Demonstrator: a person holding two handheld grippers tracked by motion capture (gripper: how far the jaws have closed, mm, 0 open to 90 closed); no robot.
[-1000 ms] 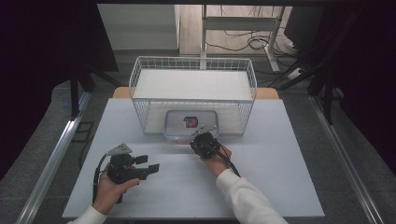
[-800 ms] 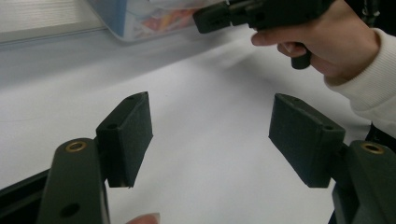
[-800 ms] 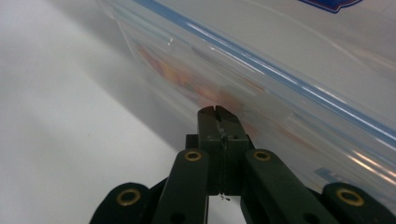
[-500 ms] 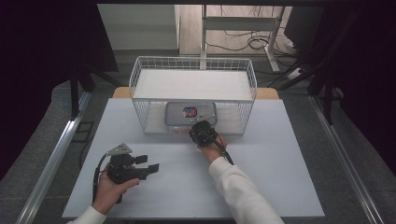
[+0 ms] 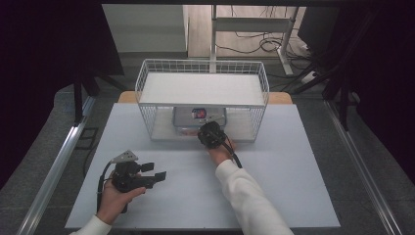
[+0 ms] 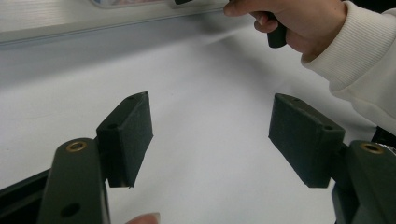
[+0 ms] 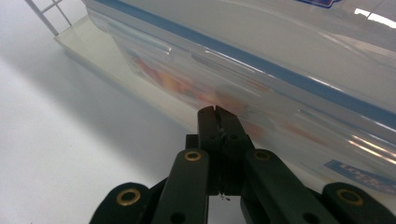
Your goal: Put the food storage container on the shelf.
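A clear plastic container [image 5: 198, 116] with a blue-trimmed lid sits inside the lower level of a white wire rack [image 5: 203, 78]. My right gripper [image 5: 204, 130] is shut, and its tips press against the container's near side. The right gripper view shows the closed tips [image 7: 215, 112] touching the container's wall [image 7: 280, 56], with reddish contents blurred behind it. My left gripper [image 5: 154, 171] rests low over the table at the front left, open and holding nothing. In the left gripper view its pads [image 6: 210, 135] stand wide apart over bare table.
The rack has a solid white top shelf and a thin base tray [image 7: 93, 42] at the back centre of the white table [image 5: 293, 186]. A metal rail runs along the floor at the left. The right hand and sleeve [image 6: 327, 42] lie ahead of the left gripper.
My right gripper has moved away from me and the container has slid deeper under the rack's shelf. The left gripper has stayed put.
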